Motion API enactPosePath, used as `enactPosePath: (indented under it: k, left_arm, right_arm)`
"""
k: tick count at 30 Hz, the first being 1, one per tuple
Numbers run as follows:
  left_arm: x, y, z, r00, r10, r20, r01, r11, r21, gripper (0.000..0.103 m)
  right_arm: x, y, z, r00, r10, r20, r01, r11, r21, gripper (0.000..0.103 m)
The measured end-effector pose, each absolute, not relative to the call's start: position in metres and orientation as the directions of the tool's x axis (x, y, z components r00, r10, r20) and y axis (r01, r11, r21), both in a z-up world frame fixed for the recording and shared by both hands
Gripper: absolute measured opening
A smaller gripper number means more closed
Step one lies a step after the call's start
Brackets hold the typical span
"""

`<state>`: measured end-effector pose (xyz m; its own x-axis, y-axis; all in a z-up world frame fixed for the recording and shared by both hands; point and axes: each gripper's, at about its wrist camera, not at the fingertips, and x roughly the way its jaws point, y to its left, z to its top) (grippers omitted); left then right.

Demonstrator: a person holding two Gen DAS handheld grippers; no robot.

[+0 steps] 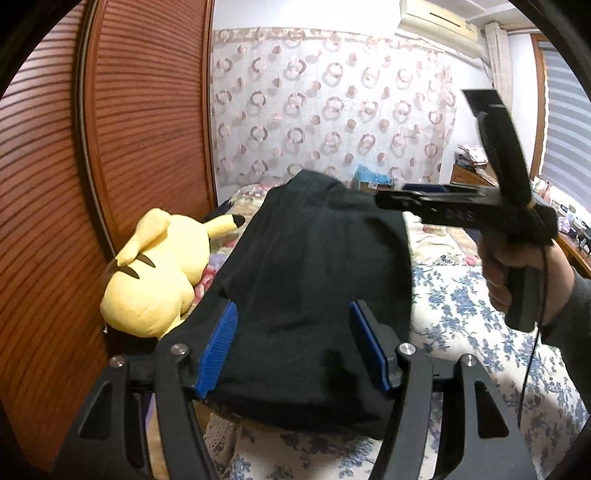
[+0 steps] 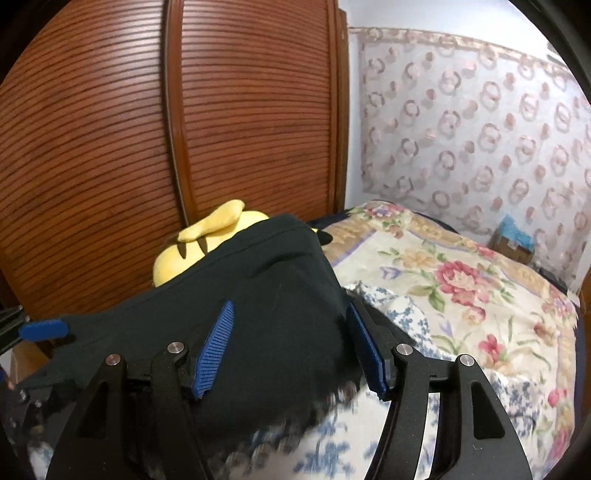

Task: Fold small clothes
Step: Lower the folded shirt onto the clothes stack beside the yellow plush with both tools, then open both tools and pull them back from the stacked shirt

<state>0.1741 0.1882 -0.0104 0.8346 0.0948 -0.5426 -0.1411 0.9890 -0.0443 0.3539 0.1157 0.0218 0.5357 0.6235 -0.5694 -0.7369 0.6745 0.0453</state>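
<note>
Left gripper (image 1: pixel 293 343) open wide, blue pads (image 1: pixel 218 347) on each side of the dark cloth (image 1: pixel 314 258) but not squeezing it. Nothing held. Cloth between the two pads, lying on the bed (image 1: pixel 461 302), bunched up and rising toward the far end.

Right gripper (image 2: pixel 291 350) also open, jaws apart, blue pads (image 2: pixel 214 349) not pinching anything. Edge of the dark cloth (image 2: pixel 258 314) under and between them, a bit blurry along the near edge. In the left wrist view, right gripper (image 1: pixel 384 201) seen from the side, up above the far corner of the cloth, held by a hand (image 1: pixel 517 273) in a dark sleeve (image 1: pixel 572 314). Cannot tell from there if the tip touches the cloth.

Yellow soft toy (image 1: pixel 159 273) just beside the cloth on the left, leaning by the brown slatted door (image 1: pixel 129 110). Same toy (image 2: pixel 207 240) peeking out behind the cloth in the right wrist view, partly hidden. Bed cover with blue flowers (image 2: pixel 369 424) near, a blanket with pink roses (image 2: pixel 461 280) farther back. Curtain with ring shapes (image 1: pixel 325 103) on the far wall. White air cooler (image 1: pixel 436 18) up high. Small blue box (image 2: pixel 513 240) past the bed, by the curtain.
</note>
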Motion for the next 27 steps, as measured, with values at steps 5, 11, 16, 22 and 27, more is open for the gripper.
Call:
enactPosePath:
  k: [5, 11, 16, 22, 27]
  left_arm:
    - [0.157, 0.169, 0.003, 0.847, 0.098, -0.523, -0.128, 0.992, -0.021, 0.063]
    - [0.138, 0.144, 0.016, 0.865, 0.098, -0.493, -0.107, 0.994, 0.009, 0.063]
    - [0.124, 0.122, 0.021, 0.872, 0.080, -0.483, -0.080, 0.997, 0.021, 0.063]
    - [0.111, 0.103, 0.019, 0.880, 0.064, -0.471, -0.072, 0.997, 0.002, 0.063]
    - [0.106, 0.089, 0.016, 0.878, 0.036, -0.477, -0.049, 0.999, -0.015, 0.063]
  right_arm:
    - [0.313, 0.079, 0.037, 0.573, 0.607, -0.550, -0.706, 0.707, 0.045, 0.070]
    - [0.267, 0.047, 0.045, 0.600, 0.591, -0.540, -0.685, 0.728, 0.036, 0.078]
    - [0.230, 0.018, 0.052, 0.628, 0.576, -0.523, -0.652, 0.757, 0.050, 0.086]
    - [0.197, -0.014, 0.056, 0.683, 0.529, -0.503, -0.592, 0.805, 0.043, 0.089]
    - [0.165, -0.050, 0.052, 0.738, 0.455, -0.499, -0.514, 0.857, 0.021, 0.089]
